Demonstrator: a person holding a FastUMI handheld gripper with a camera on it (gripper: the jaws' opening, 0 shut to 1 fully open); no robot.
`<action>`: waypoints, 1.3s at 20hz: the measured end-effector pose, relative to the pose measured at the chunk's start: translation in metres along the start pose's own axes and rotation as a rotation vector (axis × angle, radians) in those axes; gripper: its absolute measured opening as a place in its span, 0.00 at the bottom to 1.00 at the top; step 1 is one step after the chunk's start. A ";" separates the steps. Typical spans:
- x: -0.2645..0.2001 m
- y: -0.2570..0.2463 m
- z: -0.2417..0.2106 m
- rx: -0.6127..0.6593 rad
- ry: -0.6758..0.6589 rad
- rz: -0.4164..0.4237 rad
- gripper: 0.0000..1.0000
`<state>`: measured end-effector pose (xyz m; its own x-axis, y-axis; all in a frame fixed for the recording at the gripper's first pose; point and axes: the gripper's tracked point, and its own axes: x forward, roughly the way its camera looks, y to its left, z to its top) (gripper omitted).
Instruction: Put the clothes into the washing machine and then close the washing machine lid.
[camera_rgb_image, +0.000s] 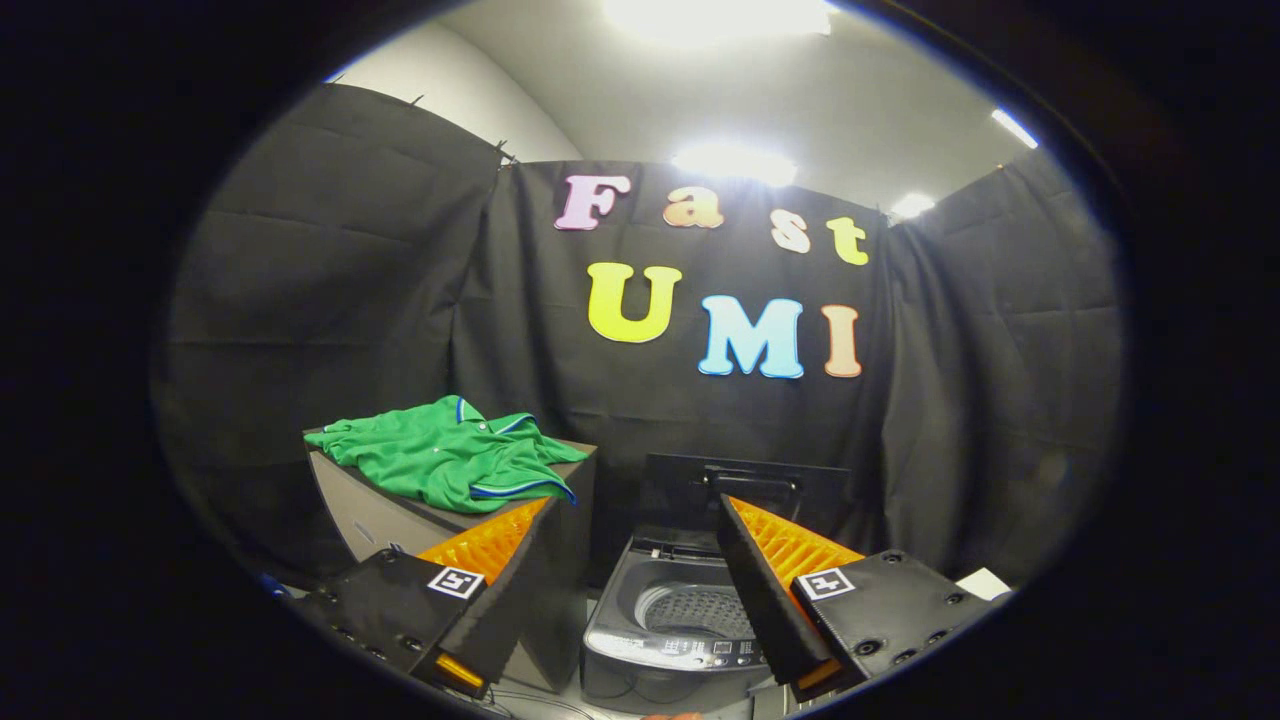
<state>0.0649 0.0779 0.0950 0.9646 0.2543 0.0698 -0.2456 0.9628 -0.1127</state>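
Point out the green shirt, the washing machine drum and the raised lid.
green shirt (450, 460): gripper view, middle of the crumpled fabric.
washing machine drum (697, 611): gripper view, perforated inner wall.
raised lid (745, 490): gripper view, dark upright panel.

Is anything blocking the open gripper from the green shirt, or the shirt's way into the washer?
Nothing visible does. The gripper is open; the green shirt lies exposed atop a box beyond its fingers. The washing machine beside it has its lid raised, drum open.
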 end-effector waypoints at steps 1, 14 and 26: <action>0.007 0.007 0.009 -0.008 -0.011 0.022 0.98; 0.099 0.145 0.066 0.151 0.125 0.326 0.98; 0.187 0.201 0.058 0.173 0.440 0.427 0.97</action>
<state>0.1904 0.3246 0.1434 0.7183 0.5928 -0.3641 -0.5937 0.7952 0.1233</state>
